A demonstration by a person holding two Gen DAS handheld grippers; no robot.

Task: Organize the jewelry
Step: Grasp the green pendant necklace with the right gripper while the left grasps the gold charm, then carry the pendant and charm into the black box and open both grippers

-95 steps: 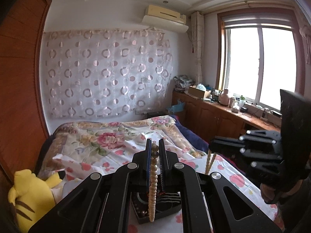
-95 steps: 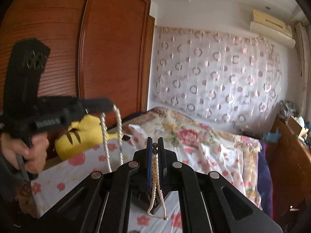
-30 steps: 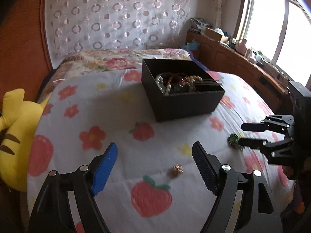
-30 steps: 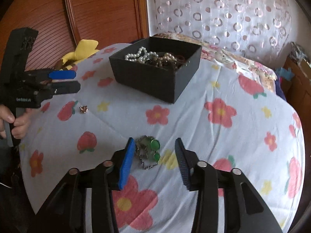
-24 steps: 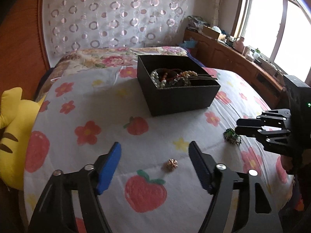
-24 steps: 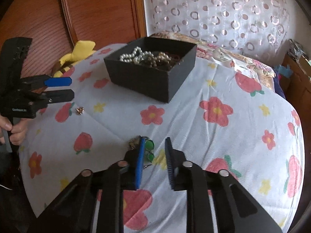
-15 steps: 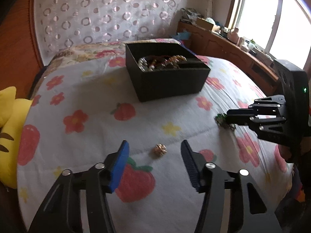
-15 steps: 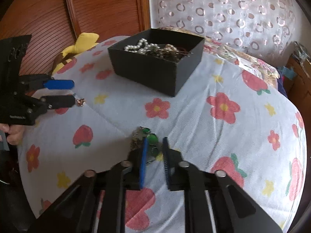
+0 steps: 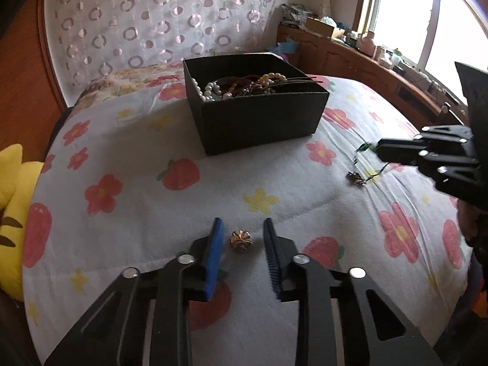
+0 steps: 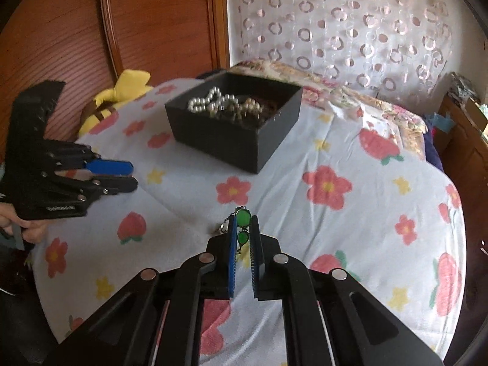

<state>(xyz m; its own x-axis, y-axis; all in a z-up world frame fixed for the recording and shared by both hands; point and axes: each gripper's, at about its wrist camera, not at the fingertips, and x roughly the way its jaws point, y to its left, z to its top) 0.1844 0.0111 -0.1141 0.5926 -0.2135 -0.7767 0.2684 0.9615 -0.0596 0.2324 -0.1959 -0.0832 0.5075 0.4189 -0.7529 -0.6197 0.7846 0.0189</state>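
Lettering is scarce: only a short white mark on the side of the left gripper, seen at about 9 o'clock in the right wrist view, and it is too small to read. From its own camera, the left gripper hangs low over a white quilt printed with red flowers and strawberries. Its jaws have just been closing and stand narrowly apart, with a small gold ornament lying on the quilt between the pads and a sliver of cloth showing on either side of it, so nothing is gripped. At 12 o'clock from it sits an open black box holding pearl strands and darker beads. The right gripper shows at 3 o'clock in that view. Its jaws have just been closing too and now pinch a green-stone piece, whose thin chain trails down to a small metal cluster resting on the quilt. In the right wrist view the box lies at 11 o'clock. A yellow plush toy lies off the quilt's edge at 9 o'clock in the left wrist view.
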